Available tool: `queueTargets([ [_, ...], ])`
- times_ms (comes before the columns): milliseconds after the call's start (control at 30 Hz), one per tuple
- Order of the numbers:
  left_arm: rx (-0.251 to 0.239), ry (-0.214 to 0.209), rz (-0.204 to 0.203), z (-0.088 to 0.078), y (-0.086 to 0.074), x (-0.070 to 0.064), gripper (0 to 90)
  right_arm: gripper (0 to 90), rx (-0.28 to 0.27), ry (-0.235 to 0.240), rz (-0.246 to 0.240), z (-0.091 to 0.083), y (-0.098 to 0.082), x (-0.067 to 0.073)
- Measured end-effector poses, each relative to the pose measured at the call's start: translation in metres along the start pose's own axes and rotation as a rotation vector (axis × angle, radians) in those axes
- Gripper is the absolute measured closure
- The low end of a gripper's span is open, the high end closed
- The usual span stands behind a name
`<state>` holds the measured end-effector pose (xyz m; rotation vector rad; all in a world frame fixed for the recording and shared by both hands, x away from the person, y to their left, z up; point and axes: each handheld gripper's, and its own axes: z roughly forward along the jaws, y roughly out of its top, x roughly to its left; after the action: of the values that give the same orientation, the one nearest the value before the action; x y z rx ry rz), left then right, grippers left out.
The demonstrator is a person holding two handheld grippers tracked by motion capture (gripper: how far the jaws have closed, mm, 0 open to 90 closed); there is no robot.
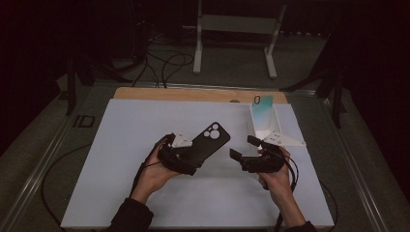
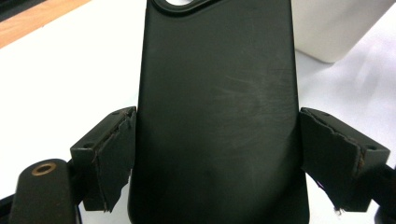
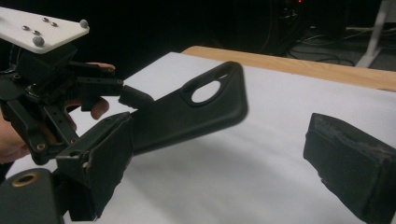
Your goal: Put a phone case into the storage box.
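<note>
Black phone case (image 1: 205, 141) sits clamped in your left claw (image 1: 189, 153), lifted off the white tabletop (image 1: 130, 145). Your right claw (image 1: 244, 147) hangs apart, empty. Next, likely carry the case toward the white stand (image 1: 265, 123).

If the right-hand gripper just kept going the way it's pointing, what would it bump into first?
Probably the black phone case held in the left gripper. The right gripper has open jaws aimed across the white mat toward it, with free space between. Depth is unclear; it might pass just in front of the case.
</note>
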<state>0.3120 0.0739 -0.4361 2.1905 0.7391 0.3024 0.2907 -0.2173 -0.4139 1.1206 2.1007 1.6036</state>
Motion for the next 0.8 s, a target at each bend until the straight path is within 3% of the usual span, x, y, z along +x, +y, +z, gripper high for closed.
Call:
queueTargets([
  [367,-0.045,-0.042,0.039,-0.005,0.009,-0.016,15.4,10.5,0.043,0.03,0.012,0.014,0.003,0.005],
  [633,-0.067,-0.062,0.055,-0.006,0.014,-0.026,15.4,25.3,0.075,0.01,0.037,0.022,0.007,0.011],
  [767,-0.071,-0.062,0.052,-0.006,0.014,-0.026,15.4,27.0,0.074,0.009,0.048,0.021,0.007,0.011],
  [800,-0.078,-0.058,0.051,-0.006,0.014,-0.027,15.4,32.2,0.074,0.012,0.088,0.02,0.008,0.009],
])
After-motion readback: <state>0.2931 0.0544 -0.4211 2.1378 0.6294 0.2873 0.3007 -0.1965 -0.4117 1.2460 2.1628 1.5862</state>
